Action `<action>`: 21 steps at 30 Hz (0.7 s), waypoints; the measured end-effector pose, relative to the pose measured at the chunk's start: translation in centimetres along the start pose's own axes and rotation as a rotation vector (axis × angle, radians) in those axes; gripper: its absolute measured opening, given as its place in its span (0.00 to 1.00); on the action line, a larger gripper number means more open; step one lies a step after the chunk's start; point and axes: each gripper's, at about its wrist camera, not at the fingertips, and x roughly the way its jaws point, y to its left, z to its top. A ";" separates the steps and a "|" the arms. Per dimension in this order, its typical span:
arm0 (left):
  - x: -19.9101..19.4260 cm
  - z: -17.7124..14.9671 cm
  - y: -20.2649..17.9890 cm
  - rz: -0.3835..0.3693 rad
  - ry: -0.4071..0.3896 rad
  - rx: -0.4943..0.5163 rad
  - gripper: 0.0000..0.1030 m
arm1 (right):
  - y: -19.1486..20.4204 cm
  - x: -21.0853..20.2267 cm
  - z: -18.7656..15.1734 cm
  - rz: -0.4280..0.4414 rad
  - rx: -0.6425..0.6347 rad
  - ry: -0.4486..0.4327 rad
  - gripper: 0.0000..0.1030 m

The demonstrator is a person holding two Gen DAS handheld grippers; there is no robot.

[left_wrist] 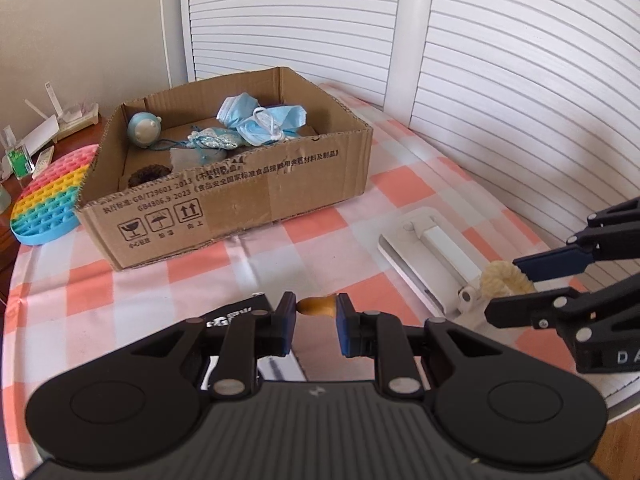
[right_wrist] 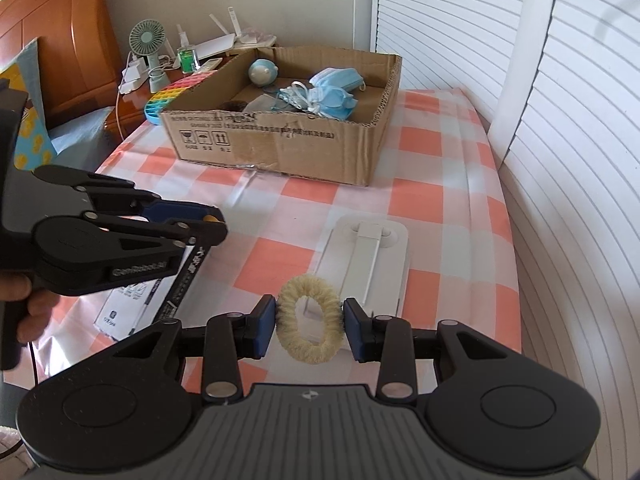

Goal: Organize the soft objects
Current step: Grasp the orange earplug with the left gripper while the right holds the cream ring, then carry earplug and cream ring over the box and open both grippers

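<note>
My left gripper (left_wrist: 317, 307) is shut on a small brown soft object (left_wrist: 316, 306), held above the checked tablecloth in front of the cardboard box (left_wrist: 256, 200). My right gripper (right_wrist: 309, 320) is shut on a cream fuzzy hair tie (right_wrist: 309, 318), which also shows in the left wrist view (left_wrist: 502, 280), held over a white folding stand (right_wrist: 368, 256). The box (right_wrist: 296, 140) holds blue face masks (left_wrist: 264, 120), a pale blue round toy (left_wrist: 144, 128), a silvery blue trinket (left_wrist: 212, 140) and a dark fuzzy hair tie (left_wrist: 150, 174). The left gripper (right_wrist: 208, 220) shows at the left of the right wrist view.
A rainbow pop-it mat (left_wrist: 48, 200) lies left of the box. A nightstand beyond holds a small fan (right_wrist: 148, 40), a router (right_wrist: 224, 40) and a green bottle (right_wrist: 187, 58). A white packet (right_wrist: 132, 304) lies under the left gripper. Louvred doors (left_wrist: 520, 80) stand at the right.
</note>
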 end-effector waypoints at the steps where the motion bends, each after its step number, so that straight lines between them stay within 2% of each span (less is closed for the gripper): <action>1: -0.4 0.0 0.2 -0.002 0.000 0.004 0.19 | 0.1 -0.1 0.0 -0.002 0.000 -0.002 0.41; 10: -3.9 0.6 2.6 -0.029 -0.002 0.049 0.19 | 1.8 -0.7 1.0 0.004 -0.001 -0.041 0.41; 21: -5.5 3.9 6.3 0.033 -0.058 0.071 0.19 | 3.6 0.1 5.5 0.038 -0.029 -0.111 0.41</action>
